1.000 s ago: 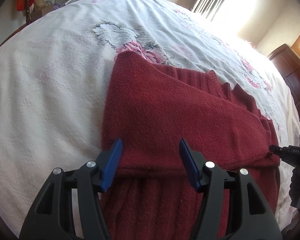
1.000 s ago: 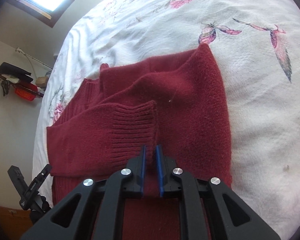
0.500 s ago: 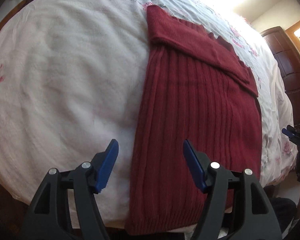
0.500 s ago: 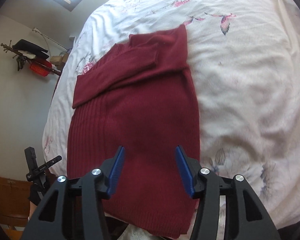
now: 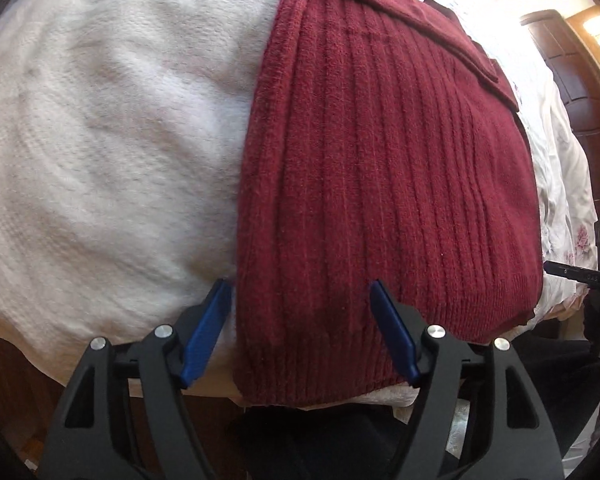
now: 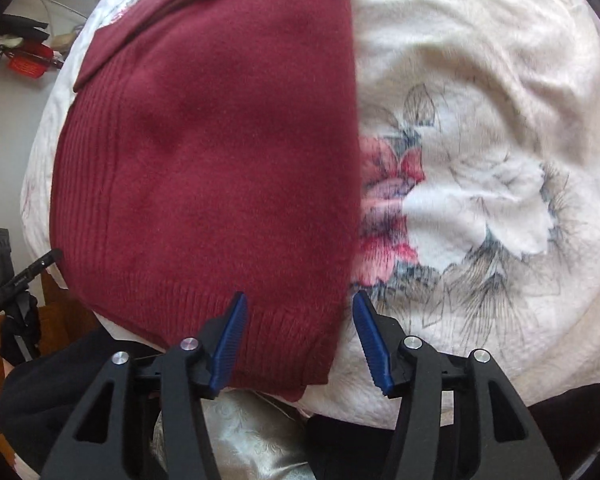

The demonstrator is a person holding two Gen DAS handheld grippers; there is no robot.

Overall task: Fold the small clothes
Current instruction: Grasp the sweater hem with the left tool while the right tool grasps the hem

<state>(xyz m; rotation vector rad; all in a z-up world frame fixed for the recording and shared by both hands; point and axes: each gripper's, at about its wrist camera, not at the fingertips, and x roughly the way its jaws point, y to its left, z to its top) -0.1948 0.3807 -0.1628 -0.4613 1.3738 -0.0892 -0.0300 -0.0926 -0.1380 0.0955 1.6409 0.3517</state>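
Left wrist view: left gripper (image 5: 302, 328) and right gripper (image 6: 298, 334) spread, straddling the sweater (image 5: 388, 184) hem corners.

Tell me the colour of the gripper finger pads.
Blue pads on black gripper frames, clearest in the right wrist view.

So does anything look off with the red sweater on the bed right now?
Only that the red sweater's ribbed hem hangs past the edge of the bed. No damage shows.
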